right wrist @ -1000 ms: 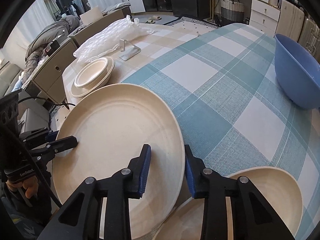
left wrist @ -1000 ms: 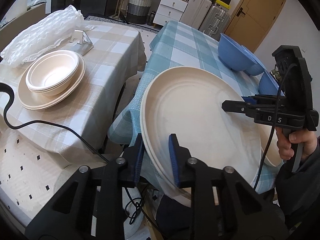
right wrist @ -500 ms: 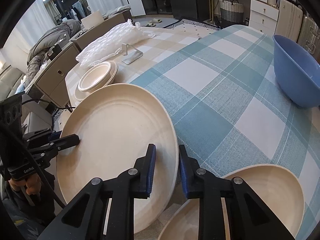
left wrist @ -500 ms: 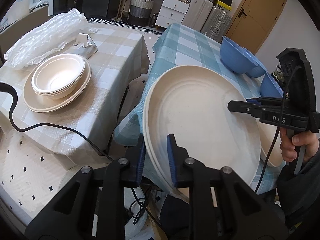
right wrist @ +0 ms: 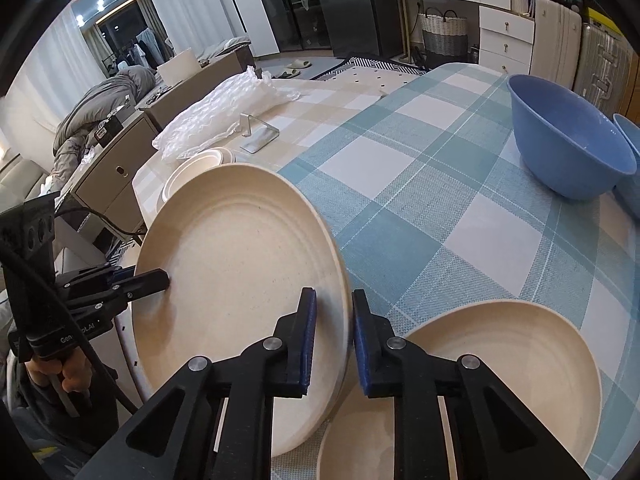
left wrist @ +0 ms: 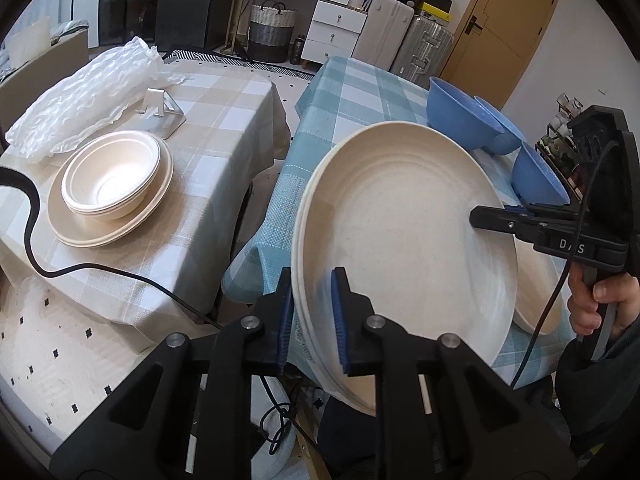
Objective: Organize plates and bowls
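A: What is held, and where?

B: A stack of large cream plates [left wrist: 404, 240] is held tilted at the near edge of the blue-checked worktop [right wrist: 460, 216]. The left tongs [left wrist: 310, 312] and right tongs [right wrist: 334, 336] have just been closing and now each pinch an opposite side of its rim, nearly shut.

A: How will it handle?

B: It looks stiff, smooth and fairly light. I judge a rim grip on both sides sensible, though the smooth lip could slip if it tilts more.

A: Room to move?

B: A gap separates this from the beige worktop [left wrist: 224, 128], where cream bowls [left wrist: 112, 180] are nested on plates. Another cream plate [right wrist: 500, 380] lies just beside, blue bowls [right wrist: 572, 152] farther back
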`<state>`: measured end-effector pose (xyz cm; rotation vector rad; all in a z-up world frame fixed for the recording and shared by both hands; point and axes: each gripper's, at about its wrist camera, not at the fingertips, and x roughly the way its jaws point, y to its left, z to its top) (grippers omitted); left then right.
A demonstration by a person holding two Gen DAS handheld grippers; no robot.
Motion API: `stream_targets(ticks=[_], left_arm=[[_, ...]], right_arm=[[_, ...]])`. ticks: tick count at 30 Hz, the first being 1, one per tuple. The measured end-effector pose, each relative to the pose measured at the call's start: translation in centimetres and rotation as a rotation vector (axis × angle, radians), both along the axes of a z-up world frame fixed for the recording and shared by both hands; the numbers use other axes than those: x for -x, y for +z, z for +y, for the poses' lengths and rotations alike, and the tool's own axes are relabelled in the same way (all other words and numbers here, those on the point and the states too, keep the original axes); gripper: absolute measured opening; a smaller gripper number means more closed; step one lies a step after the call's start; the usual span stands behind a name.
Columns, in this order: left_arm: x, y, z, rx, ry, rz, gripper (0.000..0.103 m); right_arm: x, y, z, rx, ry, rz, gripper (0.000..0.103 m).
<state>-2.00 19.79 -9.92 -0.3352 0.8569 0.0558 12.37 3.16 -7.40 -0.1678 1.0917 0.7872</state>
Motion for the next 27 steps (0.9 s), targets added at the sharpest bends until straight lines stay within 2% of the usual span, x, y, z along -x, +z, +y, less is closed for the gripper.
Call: stream_targets(ticks=[16, 27], left_arm=[[-0.5, 2.7, -2.7, -0.028, -0.042, -0.037, 0.015], [-0.6, 5.8, -6.3, -0.068, -0.094, -0.08, 0.015]], right_arm=[[1.5, 2.4, -4.0, -0.072, -0.087, -0.03, 0.016], [2.8, 4.9, -8.1, -0.127, -0.158, -0.059, 0.016]])
